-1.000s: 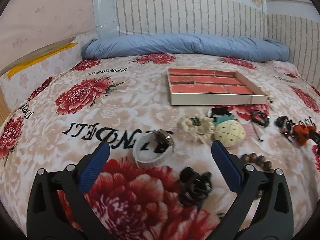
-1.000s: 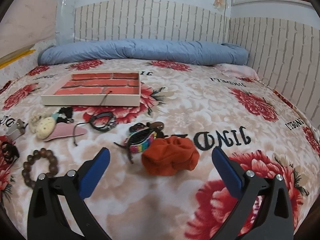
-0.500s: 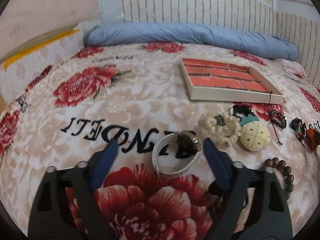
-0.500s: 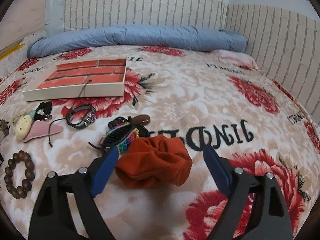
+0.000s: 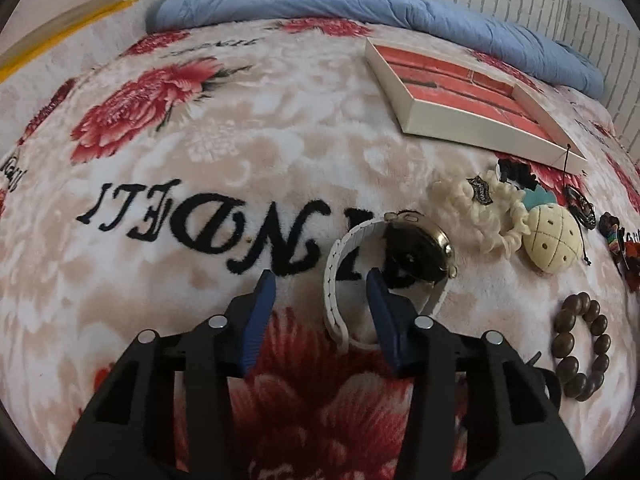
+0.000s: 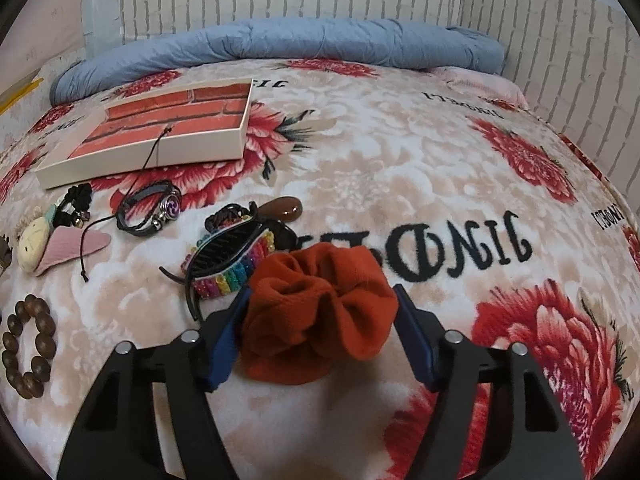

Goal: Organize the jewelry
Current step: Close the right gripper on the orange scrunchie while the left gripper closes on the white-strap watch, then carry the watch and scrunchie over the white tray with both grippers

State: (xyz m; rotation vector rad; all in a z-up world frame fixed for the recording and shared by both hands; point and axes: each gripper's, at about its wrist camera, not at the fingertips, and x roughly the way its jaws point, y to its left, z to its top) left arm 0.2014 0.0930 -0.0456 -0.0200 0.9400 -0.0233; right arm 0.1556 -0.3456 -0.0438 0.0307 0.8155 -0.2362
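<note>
In the left wrist view my left gripper (image 5: 320, 276) is open and straddles the near band of a white-strapped watch (image 5: 334, 280) with a dark face; its right finger sits inside the strap loop. In the right wrist view my right gripper (image 6: 322, 296) is open around an orange scrunchie (image 6: 320, 308), a blue finger on each side of it. The shallow box with a red brick-pattern lining (image 5: 460, 76) lies farther back, and it also shows in the right wrist view (image 6: 160, 128).
A cream scrunchie (image 5: 480, 216), a pineapple-shaped clip (image 5: 554, 240) and a brown bead bracelet (image 5: 582, 344) lie right of the watch. A black hair claw (image 6: 228, 248) on a rainbow bead band, a black cord bracelet (image 6: 150, 208) and a pink clip (image 6: 72, 246) lie left of the orange scrunchie. A rolled blue duvet (image 6: 280, 46) lines the back.
Both grippers have moved forward and down and narrowed. The left now straddles the watch strap; the right now flanks the orange scrunchie.
</note>
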